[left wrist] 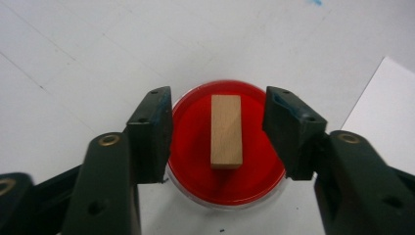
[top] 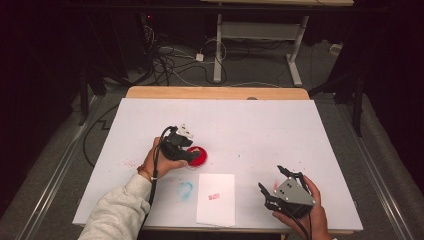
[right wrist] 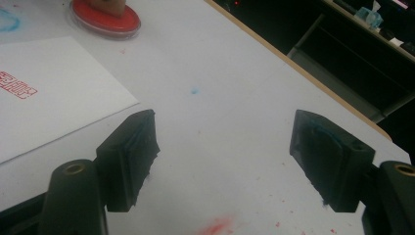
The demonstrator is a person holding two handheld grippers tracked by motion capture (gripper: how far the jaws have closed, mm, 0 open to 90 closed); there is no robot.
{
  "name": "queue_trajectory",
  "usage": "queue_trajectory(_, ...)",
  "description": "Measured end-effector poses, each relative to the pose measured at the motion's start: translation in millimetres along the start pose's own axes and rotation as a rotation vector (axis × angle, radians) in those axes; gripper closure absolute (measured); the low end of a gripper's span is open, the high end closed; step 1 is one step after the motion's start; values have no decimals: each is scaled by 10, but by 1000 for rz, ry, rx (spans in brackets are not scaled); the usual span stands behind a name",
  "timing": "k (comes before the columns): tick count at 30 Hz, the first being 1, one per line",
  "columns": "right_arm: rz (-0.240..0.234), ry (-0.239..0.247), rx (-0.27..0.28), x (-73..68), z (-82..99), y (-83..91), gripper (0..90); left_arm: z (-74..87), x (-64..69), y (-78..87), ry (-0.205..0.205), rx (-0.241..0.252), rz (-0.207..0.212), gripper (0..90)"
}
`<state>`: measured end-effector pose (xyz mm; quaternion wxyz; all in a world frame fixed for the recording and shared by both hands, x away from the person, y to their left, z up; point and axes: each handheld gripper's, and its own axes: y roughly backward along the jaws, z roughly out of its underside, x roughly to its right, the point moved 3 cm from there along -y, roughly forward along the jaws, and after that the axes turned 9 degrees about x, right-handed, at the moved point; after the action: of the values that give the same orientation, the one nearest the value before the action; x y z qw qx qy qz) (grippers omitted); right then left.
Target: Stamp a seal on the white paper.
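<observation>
In the high view the left hand-held gripper and the hand around it cover most of the red ink pad, so only its right part shows as a red crescent, and the wooden stamp block cannot be seen there. The right gripper view cuts the ink pad off at the top edge, with just the foot of the block showing. The red print on the white paper sheet is too small to read in either of those views.

The wooden stamp block is a plain light-brown rectangular bar, smooth on top, standing on the middle of the round ink pad, which is bright red inside a clear rim. The pad sits left of centre on the white surface, just beyond the paper sheet.

The left hand-held gripper hangs over the pad with its jaws parted, one on each side of the block and clear of it. The right hand-held gripper, near the front right corner of the surface, has its jaws spread wide with nothing between them. Faint red and blue smudges mark the surface near both.
</observation>
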<state>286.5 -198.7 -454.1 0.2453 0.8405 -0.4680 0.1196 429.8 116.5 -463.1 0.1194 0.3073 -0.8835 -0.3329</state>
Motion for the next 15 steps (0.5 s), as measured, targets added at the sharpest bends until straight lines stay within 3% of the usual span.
queue_trajectory(6,-2,4,1,-9,-1,-7,262,-41,16,148,-7,107,-44,299)
queue_trajectory(15,-3,2,9,4,-13,-12,262,-78,84,264,-44,222,-43,212)
